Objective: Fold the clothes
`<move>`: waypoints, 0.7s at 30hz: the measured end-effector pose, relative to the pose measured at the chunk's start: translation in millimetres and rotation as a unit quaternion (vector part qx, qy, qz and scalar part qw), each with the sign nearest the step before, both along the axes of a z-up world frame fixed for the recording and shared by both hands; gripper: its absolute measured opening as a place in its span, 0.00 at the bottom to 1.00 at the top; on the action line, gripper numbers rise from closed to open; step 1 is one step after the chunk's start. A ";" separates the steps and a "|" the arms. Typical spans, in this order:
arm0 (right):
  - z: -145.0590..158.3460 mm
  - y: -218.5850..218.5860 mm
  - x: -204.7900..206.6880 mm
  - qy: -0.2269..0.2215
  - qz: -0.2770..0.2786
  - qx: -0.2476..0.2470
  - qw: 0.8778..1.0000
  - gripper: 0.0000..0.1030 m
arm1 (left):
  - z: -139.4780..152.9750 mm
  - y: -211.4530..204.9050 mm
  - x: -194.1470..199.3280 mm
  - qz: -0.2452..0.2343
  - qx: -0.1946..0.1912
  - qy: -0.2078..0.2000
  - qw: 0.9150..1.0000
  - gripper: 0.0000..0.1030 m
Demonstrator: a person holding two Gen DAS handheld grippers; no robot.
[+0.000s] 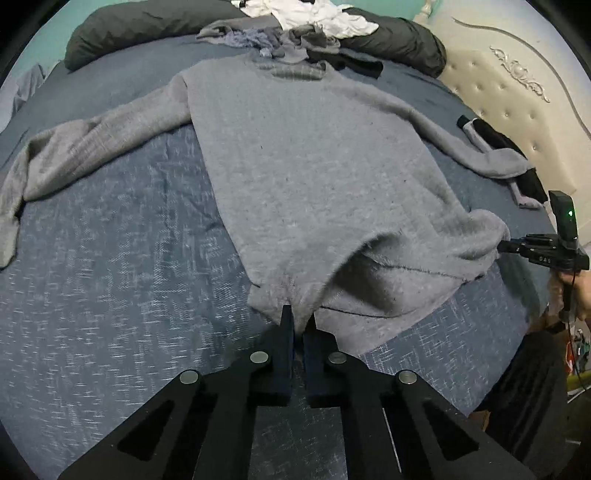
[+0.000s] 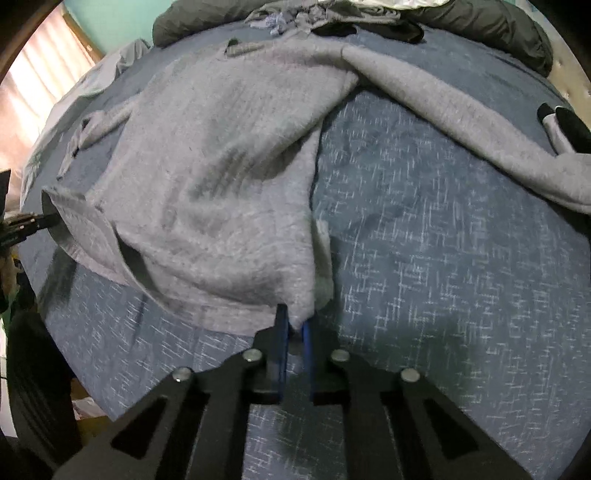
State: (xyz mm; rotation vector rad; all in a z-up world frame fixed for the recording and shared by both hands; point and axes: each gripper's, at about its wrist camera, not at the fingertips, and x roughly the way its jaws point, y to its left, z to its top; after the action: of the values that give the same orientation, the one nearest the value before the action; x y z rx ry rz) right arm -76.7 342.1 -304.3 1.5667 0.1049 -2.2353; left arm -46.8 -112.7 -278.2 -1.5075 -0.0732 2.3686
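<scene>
A grey fuzzy sweater (image 1: 314, 155) lies face down on the blue bedspread (image 1: 110, 277), sleeves spread to both sides and neck at the far end. My left gripper (image 1: 300, 314) is shut on the near hem at its left corner, with fabric pinched between the fingers. My right gripper (image 2: 293, 317) is shut on the hem's other corner, which hangs lifted off the bed. That hem (image 1: 406, 273) is bunched and raised between the two grips. The right gripper (image 1: 502, 245) also shows at the right edge of the left wrist view, and the left gripper (image 2: 51, 219) at the left edge of the right wrist view.
A heap of grey, black and white clothes (image 1: 295, 33) sits at the far end against dark pillows (image 1: 140, 26). A black garment (image 1: 495, 140) lies by the right sleeve. The tufted headboard (image 1: 517, 96) stands to the right; a curtained window (image 2: 40, 92) is at the left.
</scene>
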 end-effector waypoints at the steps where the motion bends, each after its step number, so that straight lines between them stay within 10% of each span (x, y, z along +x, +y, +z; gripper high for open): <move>1: 7.5 0.2 1.1 0.005 0.002 -0.006 1.000 0.05 | 5.7 -1.4 1.5 -0.001 -0.001 0.005 1.000 0.03; 16: 153.8 11.7 22.0 0.066 0.006 -0.076 0.995 0.05 | 120.0 -45.5 43.9 -0.007 -0.005 0.084 0.996 0.03; 21: 161.6 29.5 20.0 0.050 -0.027 -0.086 0.995 0.05 | 126.1 -77.1 57.9 0.019 0.017 0.077 0.997 0.03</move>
State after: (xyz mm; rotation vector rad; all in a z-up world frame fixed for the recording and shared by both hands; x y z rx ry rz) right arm -56.6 371.6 -142.7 1.3827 -0.1010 -2.2958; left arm 11.2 -189.8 -152.0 -1.3133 -0.1042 2.4921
